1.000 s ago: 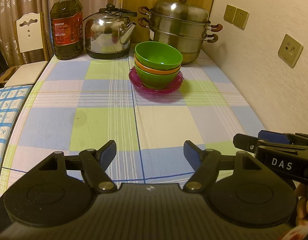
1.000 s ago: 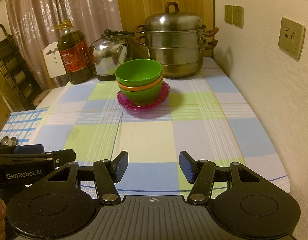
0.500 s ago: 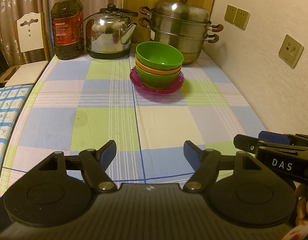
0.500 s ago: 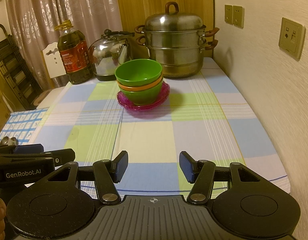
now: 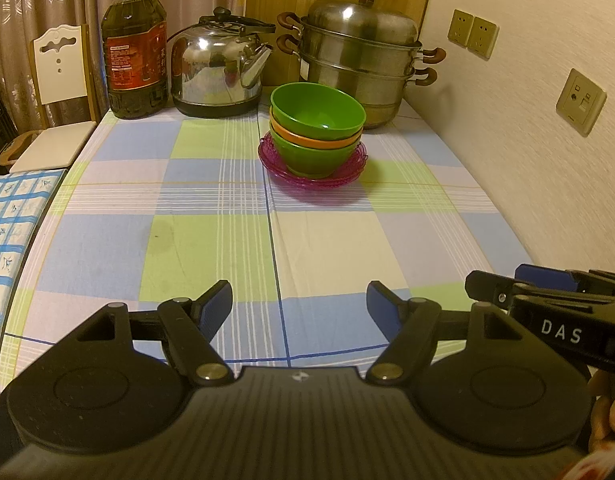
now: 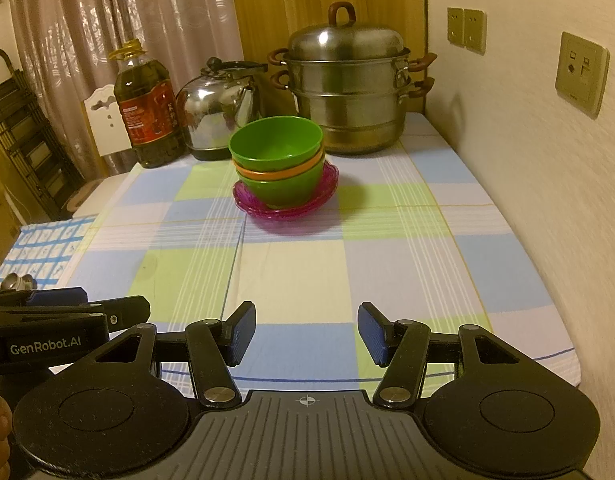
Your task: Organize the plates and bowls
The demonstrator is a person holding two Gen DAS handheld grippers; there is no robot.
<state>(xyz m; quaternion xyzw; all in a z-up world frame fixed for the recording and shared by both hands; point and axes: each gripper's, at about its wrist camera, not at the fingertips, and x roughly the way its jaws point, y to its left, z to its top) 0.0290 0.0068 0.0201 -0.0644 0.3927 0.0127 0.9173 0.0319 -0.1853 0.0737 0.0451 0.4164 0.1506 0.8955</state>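
Already nested: three bowls (image 5: 317, 128), green over orange over green, sit in a stack on the pink plates (image 5: 313, 170), far half of the table (image 5: 211, 240), about 12 o'clock from both grippers and well apart from them. Steamer (image 5: 359, 60) just behind at 1 o'clock, kettle (image 5: 219, 72) at 11, oil bottle (image 5: 133, 44) at 10.

Left gripper (image 5: 299, 304): jaws wide apart, nothing between them, low over the near edge. Right gripper (image 6: 305, 330): likewise spread, empty.

Handling, by judgement: bowls look like thin plastic, light, stiff, smooth-walled, not fragile. Best hold is a rim pinch, one finger inside, one outside; nested ones may cling and lift together. Plates look thin, with a scalloped rim lying near flat to the cloth, so harder to get a finger under.

The stack fits either a tidied end state or a set waiting to be sorted.
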